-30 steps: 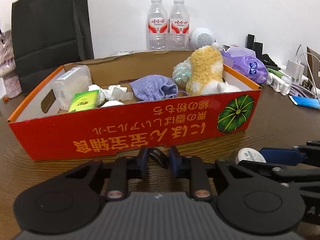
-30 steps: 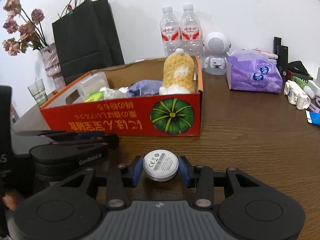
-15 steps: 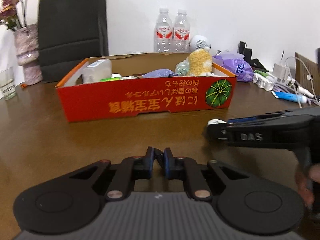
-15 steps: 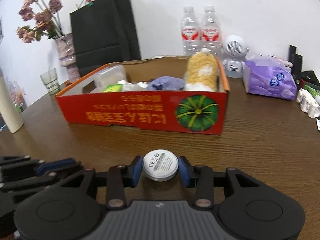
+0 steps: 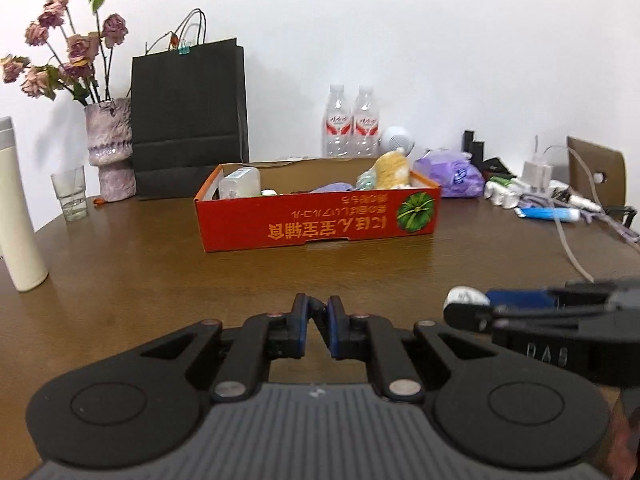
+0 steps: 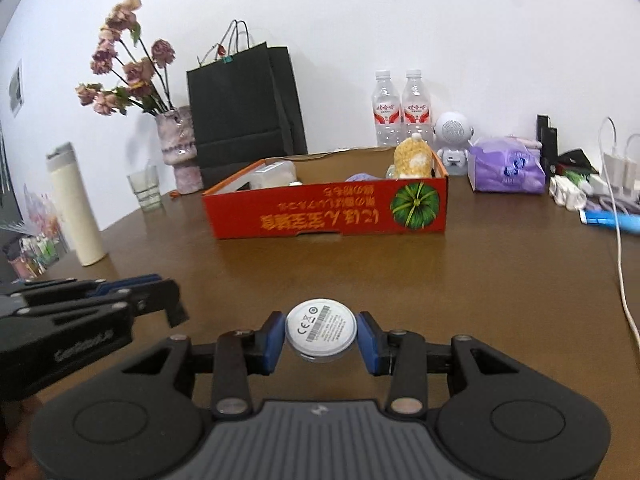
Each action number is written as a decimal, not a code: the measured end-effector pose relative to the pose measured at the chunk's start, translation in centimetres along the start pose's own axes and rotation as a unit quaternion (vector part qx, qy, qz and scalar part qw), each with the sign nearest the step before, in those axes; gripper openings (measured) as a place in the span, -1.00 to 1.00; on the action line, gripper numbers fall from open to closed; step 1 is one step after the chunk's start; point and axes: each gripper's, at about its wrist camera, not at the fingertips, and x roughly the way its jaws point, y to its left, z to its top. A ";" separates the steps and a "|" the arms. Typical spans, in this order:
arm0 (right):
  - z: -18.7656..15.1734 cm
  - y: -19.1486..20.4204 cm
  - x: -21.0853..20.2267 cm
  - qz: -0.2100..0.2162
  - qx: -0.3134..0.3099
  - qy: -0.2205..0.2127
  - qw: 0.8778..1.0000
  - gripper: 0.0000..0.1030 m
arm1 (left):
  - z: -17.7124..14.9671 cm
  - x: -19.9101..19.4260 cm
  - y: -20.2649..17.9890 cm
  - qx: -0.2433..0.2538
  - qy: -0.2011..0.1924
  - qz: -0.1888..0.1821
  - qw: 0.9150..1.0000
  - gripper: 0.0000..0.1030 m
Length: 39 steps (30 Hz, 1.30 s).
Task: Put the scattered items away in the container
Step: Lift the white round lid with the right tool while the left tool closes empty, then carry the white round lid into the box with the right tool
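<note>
white round disc (image 6: 321, 333) pinched in right hand-held gripper (image 6: 321, 338); left hand-held gripper (image 5: 318, 314) closed, empty; red box (image 6: 332, 212) well ahead.

closed left tongs (image 5: 318, 307), red box (image 5: 316, 222) beyond

Both wrist fisheyes sit low behind their own fingers, tilted slightly down, facing across the wooden table (image 5: 120, 288) toward the red cardboard box (image 6: 328, 212), well ahead of each tool. Shared: box, black paper bag (image 5: 190, 120), water bottles (image 6: 400, 108); each sees the other tool beside it.
</note>
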 end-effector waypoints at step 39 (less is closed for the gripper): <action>27.5 -8.0 31.2 -0.002 0.021 0.170 0.985 -0.25 | 21.3 36.0 7.6 -0.064 0.168 -0.030 0.983 -0.78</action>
